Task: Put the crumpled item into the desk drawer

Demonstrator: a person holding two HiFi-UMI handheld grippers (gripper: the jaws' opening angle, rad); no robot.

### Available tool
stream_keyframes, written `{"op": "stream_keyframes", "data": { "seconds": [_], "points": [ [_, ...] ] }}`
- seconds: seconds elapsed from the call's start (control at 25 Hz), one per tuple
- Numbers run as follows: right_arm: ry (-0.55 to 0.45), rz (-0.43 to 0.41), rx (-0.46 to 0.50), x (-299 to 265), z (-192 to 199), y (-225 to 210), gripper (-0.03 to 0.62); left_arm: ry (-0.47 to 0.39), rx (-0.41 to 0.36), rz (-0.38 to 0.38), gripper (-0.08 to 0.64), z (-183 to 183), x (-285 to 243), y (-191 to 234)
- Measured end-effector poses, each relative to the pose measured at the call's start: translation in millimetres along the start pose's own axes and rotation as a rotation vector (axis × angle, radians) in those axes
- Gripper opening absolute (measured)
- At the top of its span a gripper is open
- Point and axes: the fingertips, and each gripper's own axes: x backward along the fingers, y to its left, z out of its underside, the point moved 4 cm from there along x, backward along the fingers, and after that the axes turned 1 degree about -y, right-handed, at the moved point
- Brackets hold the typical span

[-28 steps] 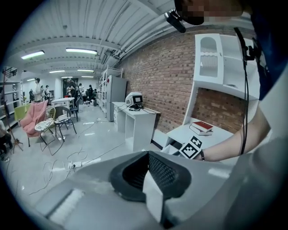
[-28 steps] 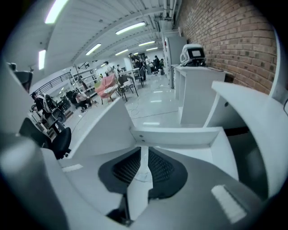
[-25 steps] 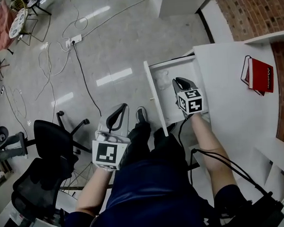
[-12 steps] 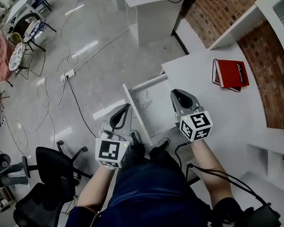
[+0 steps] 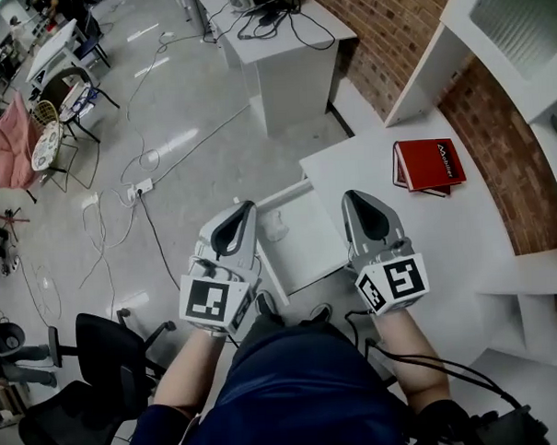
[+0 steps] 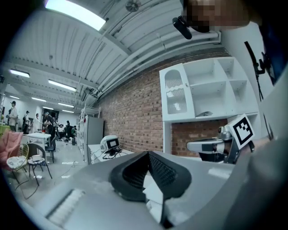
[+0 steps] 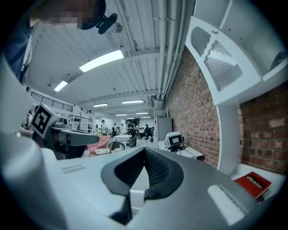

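Backing off from the desk [image 5: 418, 248] is the main change. A second ago the right gripper [image 5: 354, 204] was down inside the drawer [image 5: 312, 252]. Now it's lifted out and sits over the seam between drawer and desktop. The head view has also swung up and takes in much more floor [image 5: 191, 110] and the brick wall [image 5: 390, 28].

The drawer is still pulled out. The left gripper [image 5: 239, 214] hangs over its front panel, on the outer side. Both grippers read the same in their own views: jaws tip to tip, nothing between them, so both are empty.

The crumpled item [image 5: 275, 228] is a small pale wad on the drawer bottom, just inside the front panel and clear of both grippers. My read: the drop is done, and at most a push to close the drawer is left, which the task doesn't ask for.

Room to move:
- There's open floor on the outer side of the drawer. The office chair [image 5: 105, 363] and the floor cables [image 5: 147, 167] are well apart.
- The desktop is bare on the right, with the red book [image 5: 430, 164] well apart near the wall.
- The edge to watch is the drawer's front panel. The left gripper overlaps it in the head view, and I can't tell the height gap.
- The person's feet are just beside the drawer's near end.
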Motion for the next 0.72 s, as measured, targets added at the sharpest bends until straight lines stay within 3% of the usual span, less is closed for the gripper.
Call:
{"op": "stream_keyframes", "data": {
  "seconds": [0.32,0.72],
  "points": [
    [-0.17,0.016,0.241,34,-55,7,0.003,-0.137,-0.096,0.001,0.003,-52,9,-23],
    [-0.221,0.031,0.232,59,-64,6,0.002,-0.176,-0.111,-0.015,0.003,-69,22,-33]
  ]
}}
